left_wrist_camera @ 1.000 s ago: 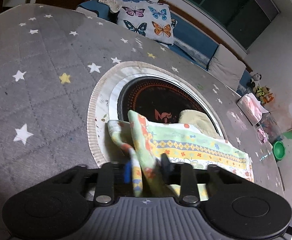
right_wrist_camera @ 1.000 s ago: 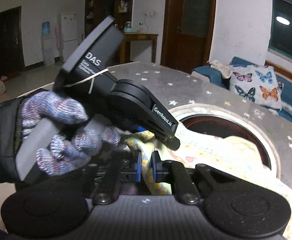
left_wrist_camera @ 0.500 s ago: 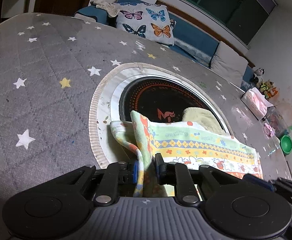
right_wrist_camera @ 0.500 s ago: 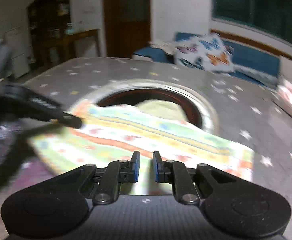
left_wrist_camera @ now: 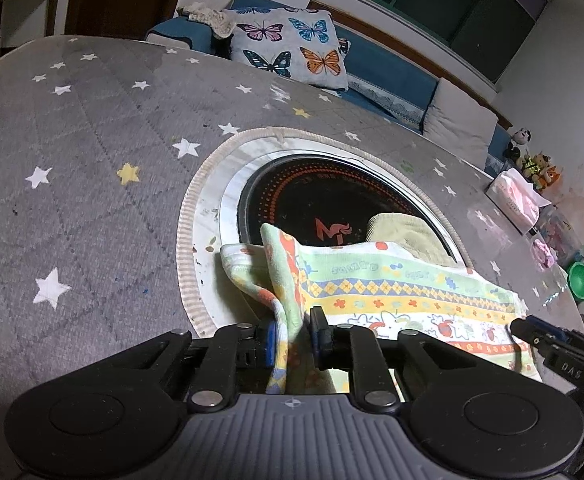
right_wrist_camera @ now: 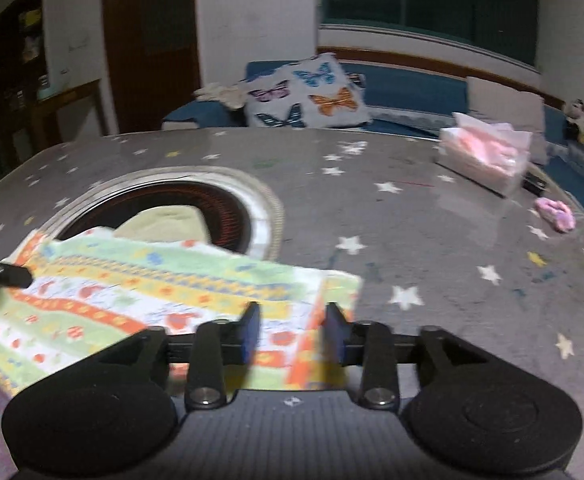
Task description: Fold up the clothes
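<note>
A small patterned garment (left_wrist_camera: 392, 292) with green, yellow and orange stripes lies folded on the grey star-print table cover, partly over the round black hob (left_wrist_camera: 324, 200). My left gripper (left_wrist_camera: 292, 336) has its jaws slightly apart, with a raised fold of the garment's left end between them. My right gripper (right_wrist_camera: 292, 330) is open over the garment's right end (right_wrist_camera: 312, 300), with cloth between the fingers; it also shows at the right edge of the left wrist view (left_wrist_camera: 540, 334). A pale yellow cloth (right_wrist_camera: 164, 222) lies behind the garment on the hob.
A tissue box with a pink bag (right_wrist_camera: 486, 160) and a small pink item (right_wrist_camera: 554, 212) sit on the table's far right. A butterfly cushion (left_wrist_camera: 292, 46) lies on the blue sofa beyond the table. A green bowl (left_wrist_camera: 580, 280) is on the floor.
My right gripper let go of the left end, swung across to the garment's right end and opened. My left gripper's jaws have parted slightly around the raised fold.
</note>
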`<control>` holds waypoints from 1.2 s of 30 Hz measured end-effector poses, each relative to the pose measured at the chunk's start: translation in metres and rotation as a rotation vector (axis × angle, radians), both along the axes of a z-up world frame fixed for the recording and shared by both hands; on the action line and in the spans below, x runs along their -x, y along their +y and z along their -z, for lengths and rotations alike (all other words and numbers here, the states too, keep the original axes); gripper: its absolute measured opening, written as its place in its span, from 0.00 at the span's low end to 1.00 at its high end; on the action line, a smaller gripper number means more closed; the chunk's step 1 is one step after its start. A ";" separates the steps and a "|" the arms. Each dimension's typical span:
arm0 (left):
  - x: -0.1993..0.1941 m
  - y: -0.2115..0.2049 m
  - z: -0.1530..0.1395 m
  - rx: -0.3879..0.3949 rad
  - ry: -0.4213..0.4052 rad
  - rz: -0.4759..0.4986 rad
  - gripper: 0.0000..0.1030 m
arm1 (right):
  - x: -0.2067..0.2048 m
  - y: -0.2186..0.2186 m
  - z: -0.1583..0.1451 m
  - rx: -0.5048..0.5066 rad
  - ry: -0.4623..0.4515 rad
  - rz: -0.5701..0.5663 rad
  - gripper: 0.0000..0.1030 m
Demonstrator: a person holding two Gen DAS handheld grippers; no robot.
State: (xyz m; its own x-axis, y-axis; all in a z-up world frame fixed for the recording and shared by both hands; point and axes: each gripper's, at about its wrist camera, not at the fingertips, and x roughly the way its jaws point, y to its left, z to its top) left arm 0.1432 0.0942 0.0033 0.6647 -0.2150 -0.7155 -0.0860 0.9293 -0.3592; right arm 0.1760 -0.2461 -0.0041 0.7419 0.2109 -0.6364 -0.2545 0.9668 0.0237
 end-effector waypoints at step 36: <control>-0.027 -0.091 -0.063 -0.088 -0.140 0.160 0.07 | 0.020 -0.059 -0.061 -0.126 -0.144 0.116 0.06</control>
